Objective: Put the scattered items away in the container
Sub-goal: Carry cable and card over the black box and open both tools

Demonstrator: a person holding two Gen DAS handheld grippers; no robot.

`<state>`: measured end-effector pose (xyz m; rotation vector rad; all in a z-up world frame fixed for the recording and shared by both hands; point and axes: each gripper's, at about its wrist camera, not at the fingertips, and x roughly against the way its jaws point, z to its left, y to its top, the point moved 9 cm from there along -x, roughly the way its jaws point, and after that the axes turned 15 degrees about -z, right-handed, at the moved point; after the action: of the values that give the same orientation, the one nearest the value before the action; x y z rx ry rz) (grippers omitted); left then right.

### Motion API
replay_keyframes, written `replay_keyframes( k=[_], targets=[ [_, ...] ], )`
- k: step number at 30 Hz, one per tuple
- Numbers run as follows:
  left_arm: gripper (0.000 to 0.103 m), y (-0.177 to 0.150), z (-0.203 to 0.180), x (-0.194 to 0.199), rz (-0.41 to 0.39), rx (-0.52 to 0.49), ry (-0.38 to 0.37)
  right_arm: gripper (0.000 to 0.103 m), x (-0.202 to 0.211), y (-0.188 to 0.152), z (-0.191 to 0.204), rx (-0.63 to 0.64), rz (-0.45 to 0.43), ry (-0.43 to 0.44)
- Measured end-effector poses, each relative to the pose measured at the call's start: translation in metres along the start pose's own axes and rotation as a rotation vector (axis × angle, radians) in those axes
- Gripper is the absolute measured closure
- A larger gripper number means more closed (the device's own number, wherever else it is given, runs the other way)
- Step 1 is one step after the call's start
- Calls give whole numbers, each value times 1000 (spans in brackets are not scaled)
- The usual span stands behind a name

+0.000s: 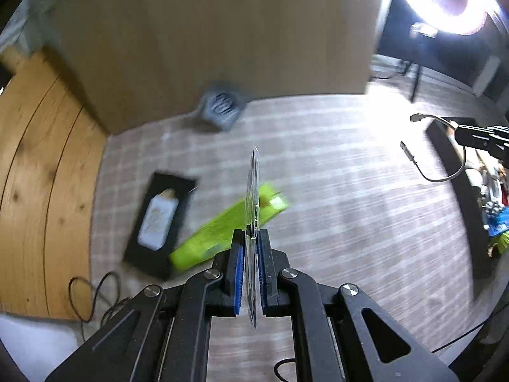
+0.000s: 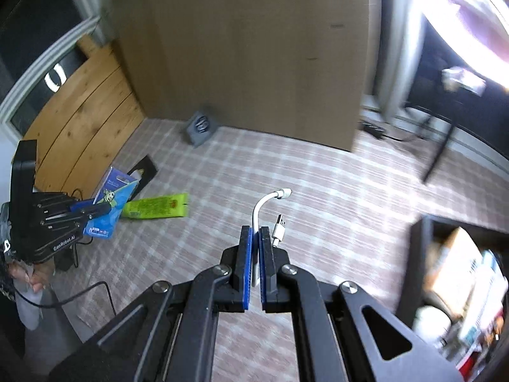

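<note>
White cable point(image 2: 259, 210) and flat blue packet point(image 2: 111, 202), each clamped in closed jaws, should be carried level to the dark container point(image 2: 423, 254) at three o'clock.

One blister card point(image 2: 111, 202), one white cable point(image 2: 265, 213), one green packet point(image 1: 222, 235), one black box point(image 1: 160, 222).

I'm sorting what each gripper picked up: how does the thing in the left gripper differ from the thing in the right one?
The left gripper is shut on a flat blue card pack, stiff and printed with a cartoon; the right gripper is shut on a thin white cable.
The pack stands straight, seen edge-on from its own camera; the cable bends over, both plugs free.
The pack is broad; the cable is slim.
Both are lifted off the checked cloth.
</note>
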<state>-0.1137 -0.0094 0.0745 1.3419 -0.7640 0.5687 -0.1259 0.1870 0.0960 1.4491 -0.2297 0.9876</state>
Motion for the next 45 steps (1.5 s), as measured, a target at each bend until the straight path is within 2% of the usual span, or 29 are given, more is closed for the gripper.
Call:
replay_keyframes(
  k=[6, 11, 20, 26, 29, 30, 31, 32, 33, 34, 35, 38, 45],
  targets=[
    [96, 37, -99, 7, -59, -67, -112, 99, 62, -9, -71, -70, -51, -109],
    [96, 59, -197, 15, -91, -128, -226, 99, 114, -25, -138, -157, -87, -192],
    [96, 70, -363, 35, -105, -225, -434, 99, 204, -72, -233, -286, -123, -320],
    [96, 70, -442, 49, -100, -299, -519, 99, 238, -97, -268, -329, -123, -375],
    [95, 71, -471, 51, -101, -321, -537, 99, 247, -105, -278, -336, -119, -390],
    [85, 71, -478, 52, -102, -328, -539, 98, 248, -106, -280, -334, -117, -392],
    [55, 71, -484, 51, -98, -335, -535, 98, 249, -107, -282, -328, -116, -393],
    [43, 73, -488, 51, -101, -337, -530, 89, 249, -108, -285, -325, -108, -394],
    [37, 74, -490, 52, -113, -334, -526, 79, 249, -109, -288, -335, -98, -398],
    [40, 75, -490, 53, -119, -334, -520, 58, 250, -110, -292, -351, -97, -403],
    [41, 76, -489, 53, -121, -334, -513, 48, 252, -110, -295, -361, -107, -409],
    [41, 75, -485, 52, -122, -338, -501, 48, 256, -110, -303, -360, -121, -426],
    [41, 72, -459, 43, -110, -304, -455, 48, 248, -111, -301, -377, -120, -401]
  ],
)
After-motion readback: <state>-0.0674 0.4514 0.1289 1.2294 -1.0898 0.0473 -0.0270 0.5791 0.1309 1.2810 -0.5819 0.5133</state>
